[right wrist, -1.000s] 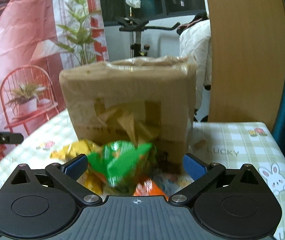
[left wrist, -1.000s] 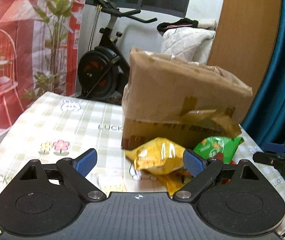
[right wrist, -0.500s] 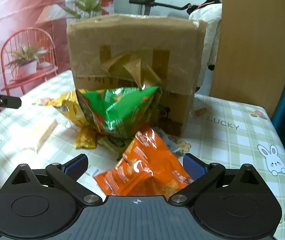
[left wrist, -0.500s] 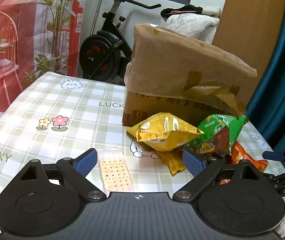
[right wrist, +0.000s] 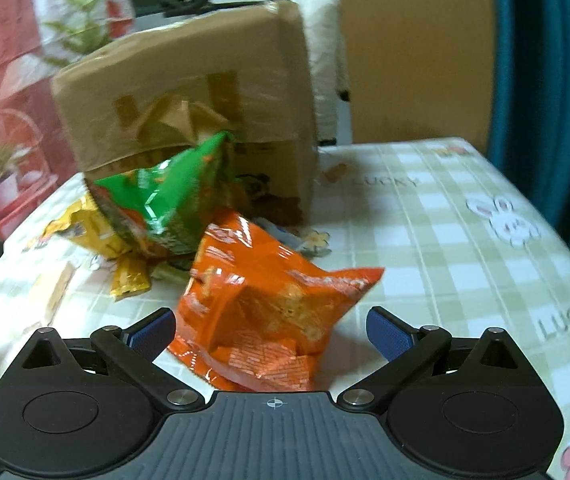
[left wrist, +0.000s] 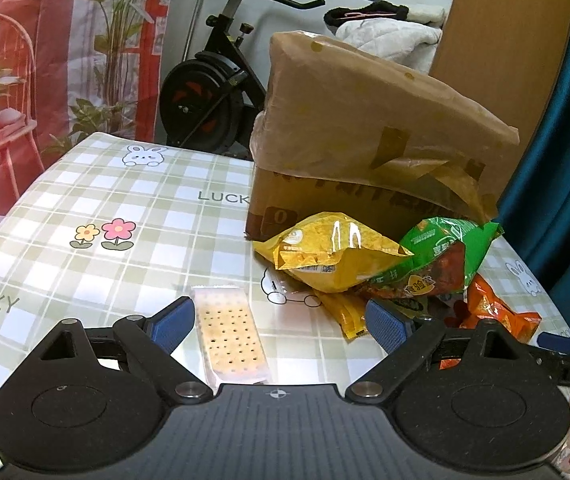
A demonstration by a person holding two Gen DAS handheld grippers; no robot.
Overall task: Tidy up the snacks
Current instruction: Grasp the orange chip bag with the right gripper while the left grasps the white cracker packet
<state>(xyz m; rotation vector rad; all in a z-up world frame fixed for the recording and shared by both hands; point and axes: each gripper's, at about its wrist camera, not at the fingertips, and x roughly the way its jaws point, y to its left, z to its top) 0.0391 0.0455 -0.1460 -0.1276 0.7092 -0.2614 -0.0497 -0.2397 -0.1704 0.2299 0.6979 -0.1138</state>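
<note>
A: Left gripper (left wrist: 279,322)?
B: Mine, jaws wide, empty, over the cracker pack (left wrist: 229,336) on the checked tablecloth (left wrist: 125,208).
A: Right gripper (right wrist: 271,330)?
B: Wide too, orange bag (right wrist: 269,300) between the pads, not pinched. Green bag (right wrist: 169,200) and yellow bag (left wrist: 333,252) sit by the cardboard box (left wrist: 365,128).

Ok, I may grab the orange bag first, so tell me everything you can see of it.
The orange bag is a glossy, crinkled foil-like snack pouch, puffed and apparently sealed, printed with pale lettering and pictures of snack pieces. It lies on the checked tablecloth at the near end of the pile, in front of the box, its far edge right beside the green bag. The right tool stands open with its near end between the fingers, which don't touch it.
</note>
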